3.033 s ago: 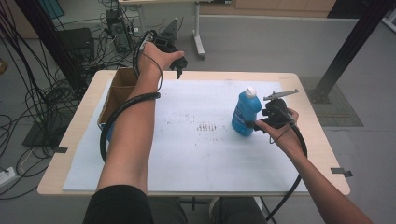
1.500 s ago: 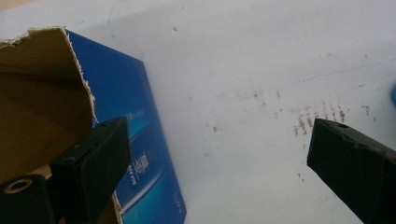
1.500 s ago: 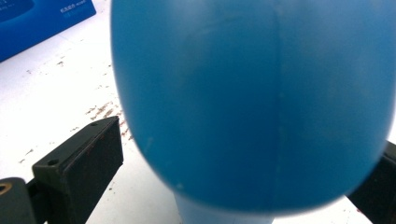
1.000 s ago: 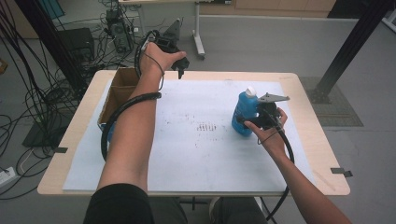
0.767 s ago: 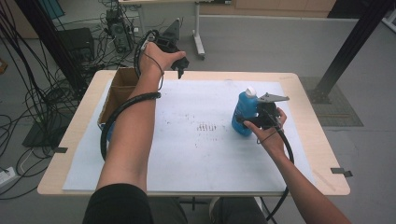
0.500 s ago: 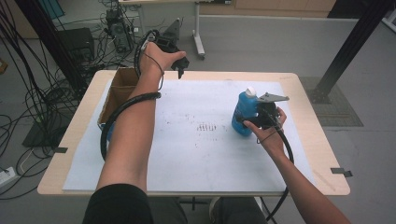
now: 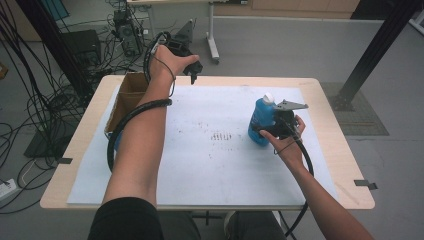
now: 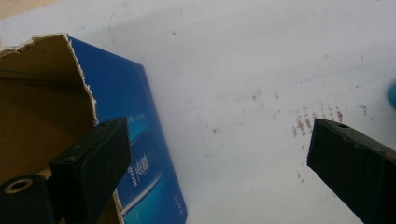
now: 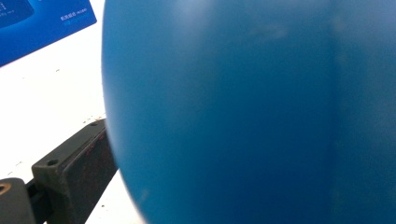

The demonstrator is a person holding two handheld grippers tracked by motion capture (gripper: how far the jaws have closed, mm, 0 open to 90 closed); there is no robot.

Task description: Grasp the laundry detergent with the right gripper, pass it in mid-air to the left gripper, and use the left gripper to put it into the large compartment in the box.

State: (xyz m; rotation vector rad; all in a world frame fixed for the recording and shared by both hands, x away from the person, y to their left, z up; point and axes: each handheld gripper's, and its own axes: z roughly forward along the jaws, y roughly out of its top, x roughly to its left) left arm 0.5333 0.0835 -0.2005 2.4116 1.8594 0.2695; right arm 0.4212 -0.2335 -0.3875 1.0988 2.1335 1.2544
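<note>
right tongs (image 7: pixel 267 131) clamp blue bottle (image 7: pixel 261 120) | left tongs (image 8: pixel 219 172) spread wide, raised

White print on the blue box side (image 8: pixel 140 154), too blurred to read

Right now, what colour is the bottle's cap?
White, on a blue bottle; the cap shows best in the high view.
</note>
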